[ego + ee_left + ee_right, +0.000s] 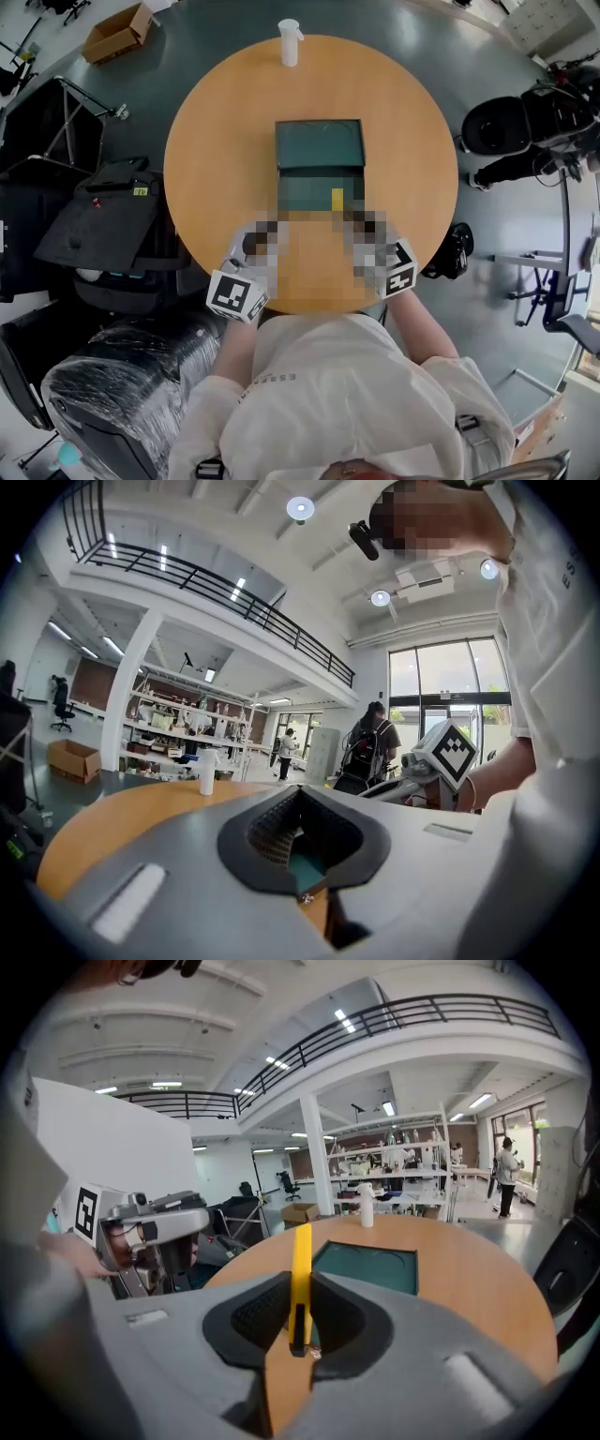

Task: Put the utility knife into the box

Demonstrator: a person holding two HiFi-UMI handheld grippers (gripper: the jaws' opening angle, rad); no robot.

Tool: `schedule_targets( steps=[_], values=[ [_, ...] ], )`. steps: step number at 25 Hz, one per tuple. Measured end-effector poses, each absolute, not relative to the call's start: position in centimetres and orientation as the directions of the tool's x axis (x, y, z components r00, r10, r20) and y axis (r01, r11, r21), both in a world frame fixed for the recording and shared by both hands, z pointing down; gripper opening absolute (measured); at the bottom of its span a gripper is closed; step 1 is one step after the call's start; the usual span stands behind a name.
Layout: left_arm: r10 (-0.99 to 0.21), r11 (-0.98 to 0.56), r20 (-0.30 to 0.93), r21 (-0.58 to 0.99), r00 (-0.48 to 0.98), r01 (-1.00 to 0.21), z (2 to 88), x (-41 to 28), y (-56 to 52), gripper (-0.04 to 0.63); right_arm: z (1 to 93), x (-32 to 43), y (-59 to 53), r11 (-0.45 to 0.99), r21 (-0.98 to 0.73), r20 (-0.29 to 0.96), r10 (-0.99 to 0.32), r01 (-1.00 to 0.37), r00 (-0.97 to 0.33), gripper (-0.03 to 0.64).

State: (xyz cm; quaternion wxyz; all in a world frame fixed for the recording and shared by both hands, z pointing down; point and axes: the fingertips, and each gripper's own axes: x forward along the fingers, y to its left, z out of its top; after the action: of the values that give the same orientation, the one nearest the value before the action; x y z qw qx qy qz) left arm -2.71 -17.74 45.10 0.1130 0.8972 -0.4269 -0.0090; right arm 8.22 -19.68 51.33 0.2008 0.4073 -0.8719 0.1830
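The right gripper (299, 1286), low centre of its view, is clamped on the yellow knife (301, 1255), upright at frame centre before the box (375, 1265); it is probably light, stiff and slick, best pinched flat mid-handle, while the left gripper (300, 797) is closed on nothing.

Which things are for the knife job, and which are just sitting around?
For the job:
- yellow utility knife, gripped by the right gripper
- green box on the table

Just lying about:
- white spray bottle at the table's far edge
- cardboard box off the table
- plastic-wrapped chair
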Motion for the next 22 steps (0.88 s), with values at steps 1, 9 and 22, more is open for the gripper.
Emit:
schedule_targets(
  steps=[1, 9, 22],
  values=[
    [-0.763, -0.614, 0.084, 0.218, 0.641, -0.759, 45.3, -2.8, -18.4, 0.017, 52.2, 7.9, -20.4, 0.600, -0.153, 0.528, -0.622, -0.785, -0.579, 0.054],
    [-0.721, -0.638, 0.124, 0.269, 0.682, -0.722, 48.6, -3.1, -22.3, 0.017, 60.6, 4.4, -24.6, 0.689, -0.089, 0.752, -0.427, -0.719, -0.503, 0.054],
    [-0.702, -0.623, 0.177, 0.314, 0.689, -0.716, 52.5, -4.9, -24.4, 0.017, 70.6, 5.1, -26.9, 0.739, -0.095, 0.919, -0.192, -0.667, -0.344, 0.054]
  ],
)
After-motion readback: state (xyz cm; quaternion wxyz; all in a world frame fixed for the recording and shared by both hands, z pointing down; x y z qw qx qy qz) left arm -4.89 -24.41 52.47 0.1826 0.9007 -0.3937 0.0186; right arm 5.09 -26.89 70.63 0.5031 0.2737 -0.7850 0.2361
